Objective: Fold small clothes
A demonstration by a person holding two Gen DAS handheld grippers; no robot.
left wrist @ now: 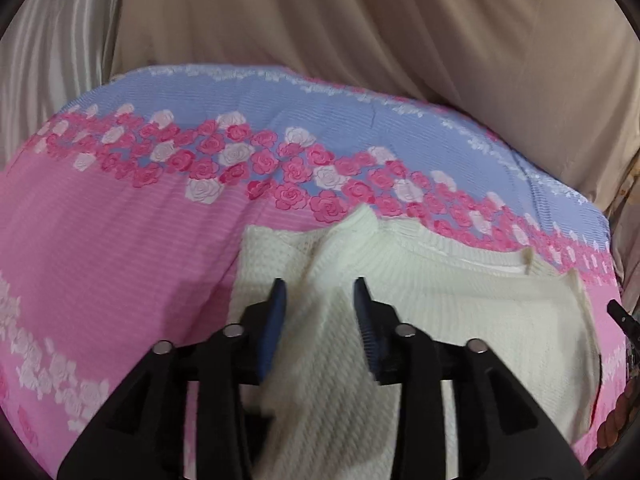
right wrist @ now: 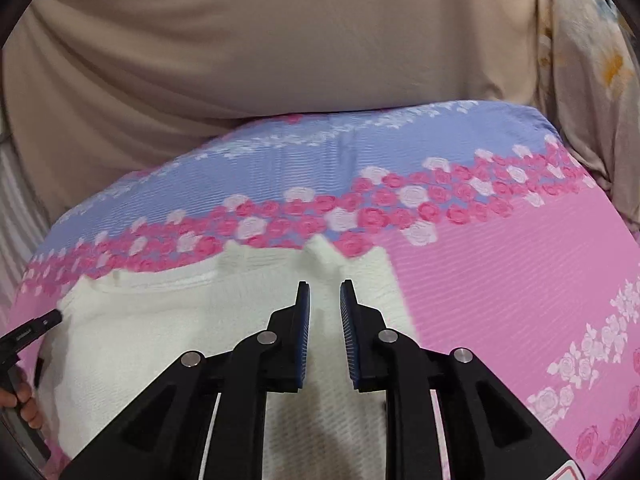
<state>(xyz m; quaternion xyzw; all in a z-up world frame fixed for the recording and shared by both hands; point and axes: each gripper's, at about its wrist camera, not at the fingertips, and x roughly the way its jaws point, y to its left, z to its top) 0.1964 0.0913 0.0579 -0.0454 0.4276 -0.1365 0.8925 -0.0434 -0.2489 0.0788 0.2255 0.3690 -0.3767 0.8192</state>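
A white knit sweater [left wrist: 460,312] lies flat on a pink and blue rose-patterned bedspread [left wrist: 120,260], its ribbed hem toward the far side. A folded-in sleeve runs up its middle. My left gripper [left wrist: 320,280] hovers over that sleeve with its blue pads apart and nothing pressed between them. In the right wrist view the same sweater [right wrist: 160,320] fills the lower left. My right gripper [right wrist: 324,282] stands above its right part, jaws a narrow gap apart, with bare knit showing through the gap.
The bedspread [right wrist: 500,280] stretches wide on both sides of the sweater. Beige draped cloth [right wrist: 240,40] rises behind the bed, with floral fabric [right wrist: 592,60] at far right. A hand [right wrist: 24,400] holding the other tool shows at the left edge.
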